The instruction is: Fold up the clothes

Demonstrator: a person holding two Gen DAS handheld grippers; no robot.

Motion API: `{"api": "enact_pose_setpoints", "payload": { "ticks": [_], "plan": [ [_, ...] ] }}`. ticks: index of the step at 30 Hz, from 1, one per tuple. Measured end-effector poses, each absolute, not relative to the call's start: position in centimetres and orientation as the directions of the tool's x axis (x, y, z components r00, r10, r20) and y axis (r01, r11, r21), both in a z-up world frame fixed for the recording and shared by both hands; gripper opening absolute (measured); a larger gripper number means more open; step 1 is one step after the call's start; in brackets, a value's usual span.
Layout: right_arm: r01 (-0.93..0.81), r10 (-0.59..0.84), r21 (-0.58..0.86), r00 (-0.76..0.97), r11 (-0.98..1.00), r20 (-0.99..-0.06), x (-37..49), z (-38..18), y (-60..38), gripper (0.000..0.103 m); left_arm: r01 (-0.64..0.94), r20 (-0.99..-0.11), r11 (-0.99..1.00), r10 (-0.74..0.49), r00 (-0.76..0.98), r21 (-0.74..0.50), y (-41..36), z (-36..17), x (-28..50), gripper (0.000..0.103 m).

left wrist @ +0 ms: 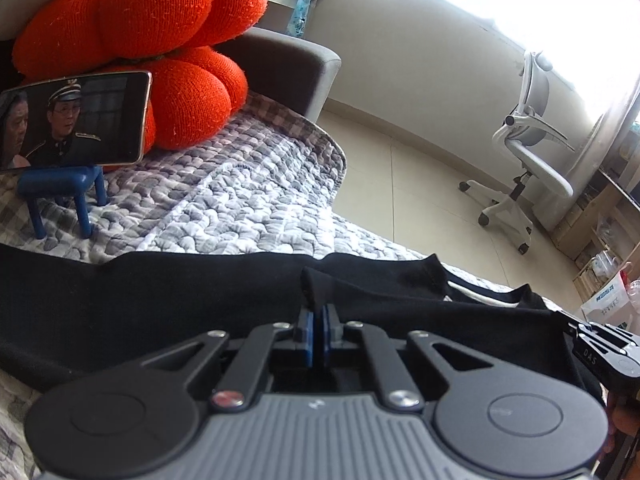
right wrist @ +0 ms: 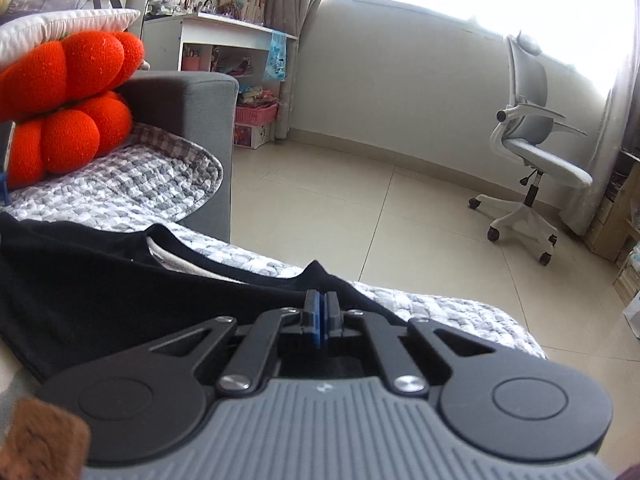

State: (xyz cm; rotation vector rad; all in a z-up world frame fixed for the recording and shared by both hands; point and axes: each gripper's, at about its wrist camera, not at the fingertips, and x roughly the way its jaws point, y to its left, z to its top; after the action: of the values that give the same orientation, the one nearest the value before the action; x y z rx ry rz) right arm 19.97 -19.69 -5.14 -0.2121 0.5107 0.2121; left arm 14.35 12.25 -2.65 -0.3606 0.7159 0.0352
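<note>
left gripper [left wrist: 319, 322]: sitting at bottom centre of the left wrist view, blue pads pressed together, pinching a raised fold of the black garment [left wrist: 160, 300]
right gripper [right wrist: 320, 314]: sitting at bottom centre of the right wrist view, pads closed tight, black fabric edge bunching at the tips; pinching the garment's edge there
right gripper, seen from left: black body poking in at the right edge of the left wrist view, over the same garment; jaw state not visible from there
black garment, left view: lying spread across the lower middle of the frame, left to right, on the grey patterned quilt [left wrist: 240, 184]
black garment, right view: running from the left edge to centre, neckline with a pale inner lining showing at centre left
quilt: covering the sofa seat, garment lying on top of it
orange cushion [left wrist: 132, 40]: sitting upper left, leaning on the grey sofa arm [left wrist: 288, 68]
phone [left wrist: 72, 120]: standing at left on a small blue stand [left wrist: 60, 188], screen lit, touching the cushion
office chair [right wrist: 532, 152]: standing at right on the tiled floor [right wrist: 360, 200], well apart from the sofa
</note>
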Motion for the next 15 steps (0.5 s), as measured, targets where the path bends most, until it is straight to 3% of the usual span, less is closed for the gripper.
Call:
{"api": "enact_pose_setpoints", "payload": {
  "ticks": [3,4,7,12,15],
  "plan": [
    [-0.255,0.138,-0.151,0.834,0.955,-0.535,20.1,-5.8,-19.5,0.006,-0.163,-0.668,0.927,-0.113,0.736,-0.337,13.1,-3.4,14.6,0.005],
    [-0.256,0.138,-0.149,0.831,0.955,-0.539,20.0,-5.7,-19.5,0.012,-0.171,-0.666,0.921,-0.116,0.737,-0.35,13.4,-3.3,14.5,0.007],
    [-0.249,0.149,-0.124,0.836,0.96,-0.528,19.6,-4.6,-20.0,0.012,-0.204,-0.657,0.901,-0.11,0.746,-0.383,14.5,-3.1,14.2,0.022],
    [-0.28,0.179,-0.106,0.818,0.954,-0.546,18.9,-3.4,-20.5,0.013,-0.207,-0.641,0.869,-0.153,0.752,-0.449,15.3,-2.6,13.5,0.027],
    [-0.308,0.183,-0.129,0.798,0.942,-0.574,18.3,-3.3,-20.5,0.014,-0.162,-0.623,0.868,-0.196,0.757,-0.469,14.5,-1.8,12.7,0.038]
  ]
}}
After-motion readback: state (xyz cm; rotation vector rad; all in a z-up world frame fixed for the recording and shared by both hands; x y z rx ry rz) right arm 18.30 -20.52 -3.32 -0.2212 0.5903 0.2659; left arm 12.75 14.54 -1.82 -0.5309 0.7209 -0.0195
